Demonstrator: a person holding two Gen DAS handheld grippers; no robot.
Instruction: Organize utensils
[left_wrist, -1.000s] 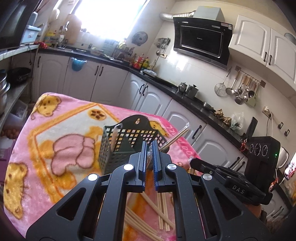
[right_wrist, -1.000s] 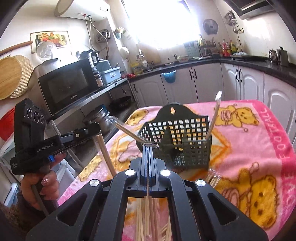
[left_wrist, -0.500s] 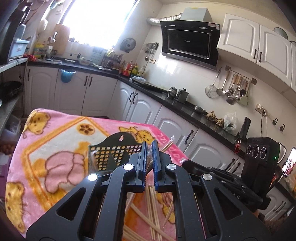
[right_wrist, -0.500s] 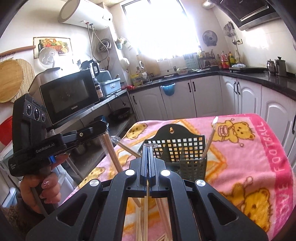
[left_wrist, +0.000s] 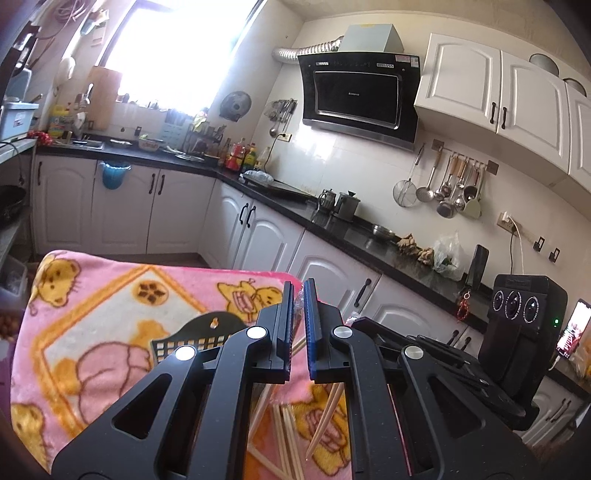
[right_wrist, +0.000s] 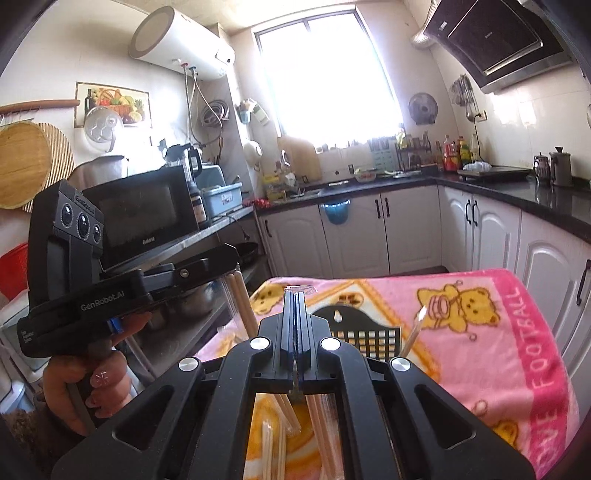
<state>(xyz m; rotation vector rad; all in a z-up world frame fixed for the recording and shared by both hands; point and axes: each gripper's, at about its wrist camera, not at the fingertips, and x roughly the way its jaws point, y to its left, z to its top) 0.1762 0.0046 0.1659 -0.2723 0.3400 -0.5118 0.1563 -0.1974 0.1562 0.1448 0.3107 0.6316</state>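
Observation:
A black mesh utensil holder (left_wrist: 192, 339) stands on a pink bear-print towel (left_wrist: 92, 295); it also shows in the right wrist view (right_wrist: 365, 332), with one chopstick (right_wrist: 415, 330) leaning in it. My left gripper (left_wrist: 298, 295) is raised above the holder, shut on a plastic-wrapped pair of chopsticks (right_wrist: 243, 302) that hangs below it. My right gripper (right_wrist: 295, 295) is shut on a thin clear wrapper (right_wrist: 295, 373). Several loose wooden chopsticks (left_wrist: 286, 439) lie on the towel under both grippers.
The towel-covered table (right_wrist: 517, 332) stands in a kitchen. White cabinets with a black counter (left_wrist: 332, 225) run behind it. A shelf with a microwave (right_wrist: 140, 218) is at the left. The person's hand (right_wrist: 92, 384) holds the left gripper's handle.
Both grippers have risen and tilted up. The holder has dropped lower in both views. The left gripper keeps hold of the wrapped chopsticks, the right keeps the wrapper.

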